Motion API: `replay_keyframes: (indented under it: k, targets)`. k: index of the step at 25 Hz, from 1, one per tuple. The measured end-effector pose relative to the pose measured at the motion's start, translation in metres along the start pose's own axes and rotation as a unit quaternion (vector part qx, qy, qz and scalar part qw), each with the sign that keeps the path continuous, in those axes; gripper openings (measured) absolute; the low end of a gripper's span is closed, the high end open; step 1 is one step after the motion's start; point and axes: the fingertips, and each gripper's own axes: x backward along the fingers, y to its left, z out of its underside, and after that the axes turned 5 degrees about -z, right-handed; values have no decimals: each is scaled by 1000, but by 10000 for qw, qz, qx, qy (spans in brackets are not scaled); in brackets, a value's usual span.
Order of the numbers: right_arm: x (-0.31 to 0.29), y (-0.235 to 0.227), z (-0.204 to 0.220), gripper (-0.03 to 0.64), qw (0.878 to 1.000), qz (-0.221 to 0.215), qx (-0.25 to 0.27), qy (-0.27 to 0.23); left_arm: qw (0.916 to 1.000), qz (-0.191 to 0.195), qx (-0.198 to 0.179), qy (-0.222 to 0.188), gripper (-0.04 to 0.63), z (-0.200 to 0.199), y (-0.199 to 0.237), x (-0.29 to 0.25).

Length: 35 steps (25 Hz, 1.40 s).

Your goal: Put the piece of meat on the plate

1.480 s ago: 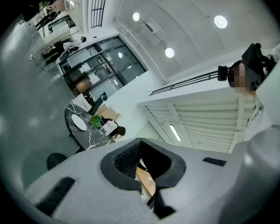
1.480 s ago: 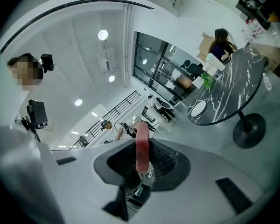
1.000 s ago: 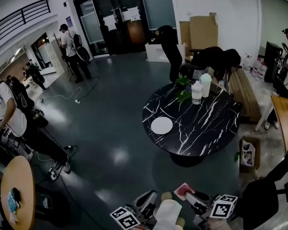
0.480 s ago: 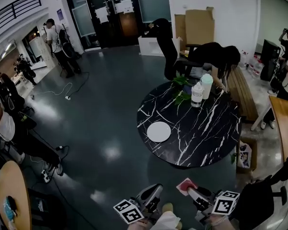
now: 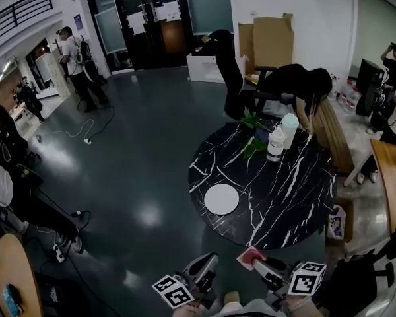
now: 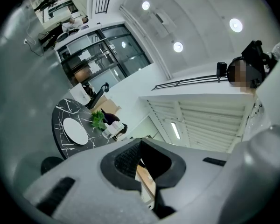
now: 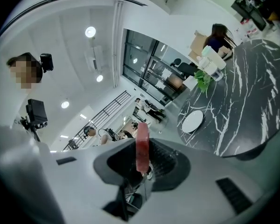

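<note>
The piece of meat (image 7: 142, 146) was clamped in the right gripper (image 5: 257, 261); the left gripper (image 5: 208, 263) was found slightly parted, empty. The plate (image 5: 222, 199) was seen at the meat's eleven o'clock.

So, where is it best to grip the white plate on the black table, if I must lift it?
Probably the rim of the plate nearest you, coming in low and level from the near edge of the table. It lies flat, thin and round, so only the rim offers a hold.
</note>
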Motion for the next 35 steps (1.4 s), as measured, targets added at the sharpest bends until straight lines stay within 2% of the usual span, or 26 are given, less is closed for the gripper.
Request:
replay_keyframes:
  k: [11, 21, 29, 35]
  targets:
    - [-37, -40, -18, 84, 9995, 102, -154, 249, 9997, -142, 160, -65, 9, -19, 46, -32]
    - [-115, -92, -55, 84, 9964, -235, -291, 756, 9967, -706, -25, -400, 9, -76, 114, -81]
    - [-141, -151, -83, 84, 9942, 2, -344, 1018, 9967, -719, -39, -366, 9, -97, 152, -138]
    - [-156, -187, -92, 84, 9920, 132, -375, 1196, 9947, -959, 45, -358, 9, -91, 182, -152]
